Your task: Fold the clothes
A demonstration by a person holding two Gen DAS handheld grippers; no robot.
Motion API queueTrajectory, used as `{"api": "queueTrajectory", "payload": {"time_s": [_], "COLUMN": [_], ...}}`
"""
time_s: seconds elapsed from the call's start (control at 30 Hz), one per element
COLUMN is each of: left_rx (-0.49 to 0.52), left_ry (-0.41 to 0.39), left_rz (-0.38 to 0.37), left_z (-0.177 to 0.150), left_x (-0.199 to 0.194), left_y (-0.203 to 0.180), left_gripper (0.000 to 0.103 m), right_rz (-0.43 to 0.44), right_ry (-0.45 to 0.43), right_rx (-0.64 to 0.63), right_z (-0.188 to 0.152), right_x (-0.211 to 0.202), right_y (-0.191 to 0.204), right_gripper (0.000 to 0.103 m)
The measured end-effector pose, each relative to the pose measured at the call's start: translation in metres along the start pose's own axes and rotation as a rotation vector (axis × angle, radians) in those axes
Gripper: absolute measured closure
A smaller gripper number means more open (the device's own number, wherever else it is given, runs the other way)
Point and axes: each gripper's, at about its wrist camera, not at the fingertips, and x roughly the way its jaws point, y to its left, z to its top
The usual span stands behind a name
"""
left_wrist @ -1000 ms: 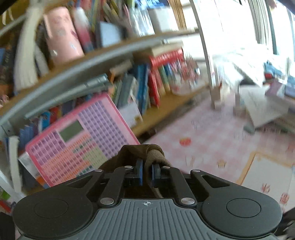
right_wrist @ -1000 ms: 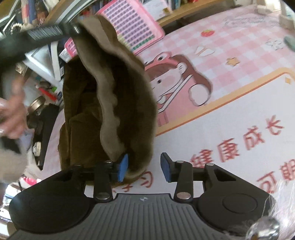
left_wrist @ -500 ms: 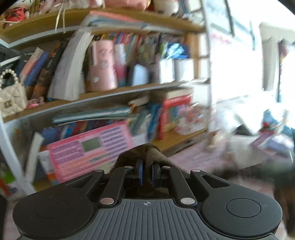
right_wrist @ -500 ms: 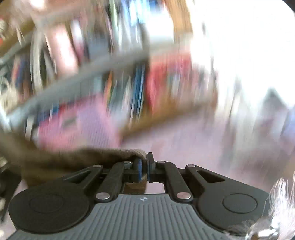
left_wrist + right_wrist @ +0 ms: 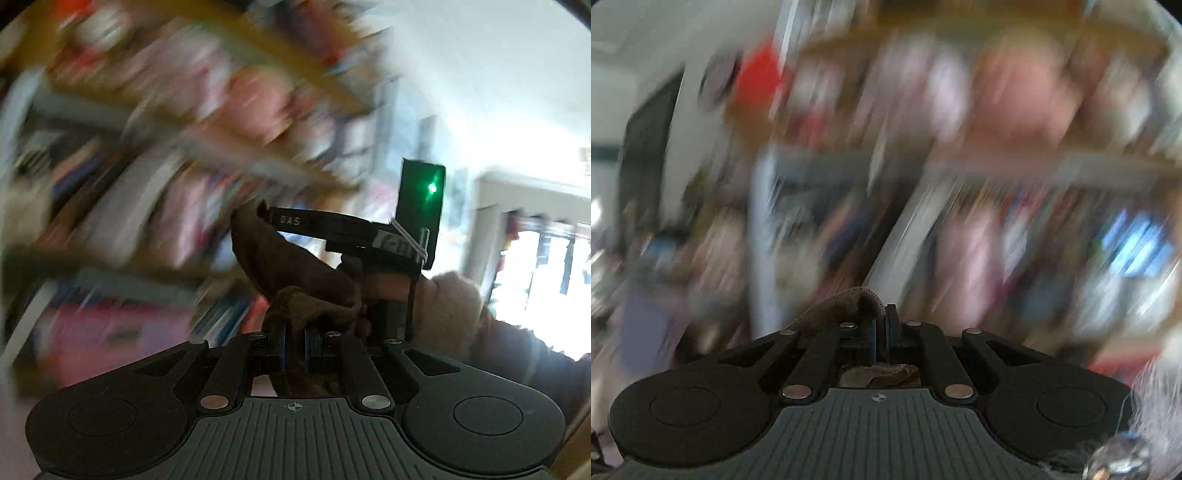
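Brown, soft, fleecy fabric of a garment is bunched between the nearly closed jaws of the left gripper, which pinch a fold of it. From there the cloth rises up and to the right to the right gripper, seen side-on with a green light, held in a fuzzy-sleeved hand. In its own view that gripper's jaws are clamped together on the garment's hemmed edge. Blurred bookshelves fill the background.
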Motion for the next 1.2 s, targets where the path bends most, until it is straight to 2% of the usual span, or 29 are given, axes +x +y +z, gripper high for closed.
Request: {"api": "queueTrajectory", "payload": {"time_s": [0.1,0.17,0.23,0.27,0.37,0.43,0.5,0.53,0.57,0.6,0.67,0.7,0.73,0.87,0.93,1.0,1.07,1.13,1.2], "left_rx": [-0.169,-0.255,-0.342,-0.368,-0.446,-0.48,-0.464,-0.444,-0.423,-0.404,-0.372,-0.354,-0.333,-0.271,-0.258,-0.253,-0.252,-0.236,-0.169], "left_ry": [0.194,0.297,0.401,0.431,0.431,0.433,0.453,0.46,0.467,0.474,0.482,0.484,0.485,0.484,0.479,0.463,0.45,0.445,0.447], "left_rz": [0.166,0.257,0.349,0.398,0.477,0.521,0.563,0.581,0.591,0.597,0.601,0.6,0.598,0.608,0.608,0.593,0.56,0.513,0.438], "left_z": [-0.057,-0.093,-0.13,-0.144,-0.156,-0.161,-0.162,-0.163,-0.163,-0.164,-0.163,-0.162,-0.16,-0.155,-0.151,-0.145,-0.138,-0.132,-0.127], "left_x": [-0.005,-0.014,-0.022,-0.028,-0.048,-0.058,-0.06,-0.061,-0.065,-0.07,-0.075,-0.077,-0.08,-0.095,-0.1,-0.102,-0.095,-0.083,-0.065], "left_y": [0.044,0.068,0.091,0.1,0.122,0.135,0.142,0.144,0.144,0.143,0.145,0.146,0.147,0.147,0.151,0.159,0.164,0.164,0.156], "left_gripper": [0.094,0.094,0.094,0.094,0.092,0.089,0.087,0.087,0.083,0.075,0.068,0.064,0.062,0.057,0.056,0.041,0.034,0.034,0.034], "right_rz": [0.083,0.124,0.172,0.2,0.259,0.297,0.334,0.344,0.344,0.343,0.326,0.317,0.311,0.253,0.129,0.011,-0.085,-0.156,-0.202], "right_ry": [0.328,0.505,0.622,0.651,0.683,0.719,0.763,0.756,0.745,0.733,0.71,0.7,0.703,0.726,0.745,0.753,0.748,0.742,0.739], "right_rx": [0.038,-0.009,-0.029,-0.029,-0.069,-0.12,-0.184,-0.202,-0.209,-0.213,-0.162,-0.131,-0.044,0.299,0.37,0.446,0.504,0.533,0.556], "right_z": [-0.08,-0.136,-0.174,-0.184,-0.19,-0.192,-0.2,-0.202,-0.203,-0.203,-0.2,-0.198,-0.198,-0.213,-0.227,-0.24,-0.25,-0.256,-0.262], "right_x": [0.074,0.111,0.132,0.139,0.16,0.175,0.176,0.169,0.159,0.149,0.128,0.118,0.105,0.054,0.029,0.007,-0.01,-0.023,-0.034], "right_y": [0.033,0.064,0.096,0.111,0.148,0.171,0.185,0.189,0.19,0.189,0.176,0.168,0.154,0.094,0.07,0.049,0.036,0.03,0.03], "right_gripper": [0.099,0.099,0.099,0.099,0.097,0.092,0.067,0.051,0.047,0.046,0.04,0.036,0.032,0.035,0.039,0.043,0.05,0.05,0.05]}}
